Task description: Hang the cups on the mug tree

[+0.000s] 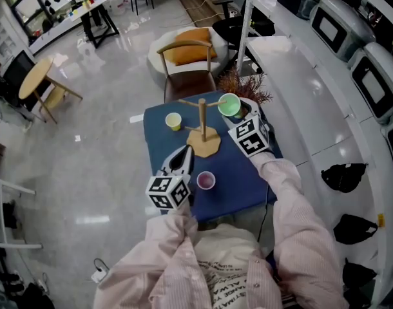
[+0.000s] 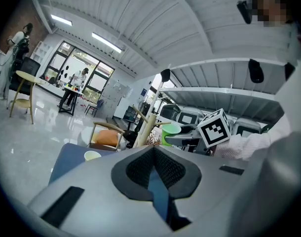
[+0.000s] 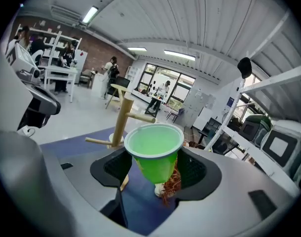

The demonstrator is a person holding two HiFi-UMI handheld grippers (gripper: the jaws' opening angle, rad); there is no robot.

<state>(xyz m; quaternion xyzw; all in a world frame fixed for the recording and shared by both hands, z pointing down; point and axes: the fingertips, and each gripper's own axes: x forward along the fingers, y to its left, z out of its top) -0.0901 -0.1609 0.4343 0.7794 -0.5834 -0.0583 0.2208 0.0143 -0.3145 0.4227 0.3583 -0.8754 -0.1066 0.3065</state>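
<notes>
The right claw (image 3: 155, 171) is clamped on a green cup (image 3: 154, 151), its two pads pressing the cup's sides below the rim, mouth upward and tipped a little toward the camera. The cup hangs in the air above the blue table (image 1: 241, 180). Just beyond this claw and slightly to its left stands the wooden mug tree (image 3: 121, 118), its pegs bare, one peg reaching close to the cup's rim but not touching it. A bunch of reddish dried twigs (image 3: 171, 182) shows under the cup, farther off. The left claw (image 2: 153, 156) is pinched together with nothing in it, pointing nearly level over the near part of the table. Ahead of it and to its left sits a small yellow cup (image 1: 173, 121), upright on the table; a purple cup (image 1: 205, 180) stands upright just to its right, close to the person's sleeve.
</notes>
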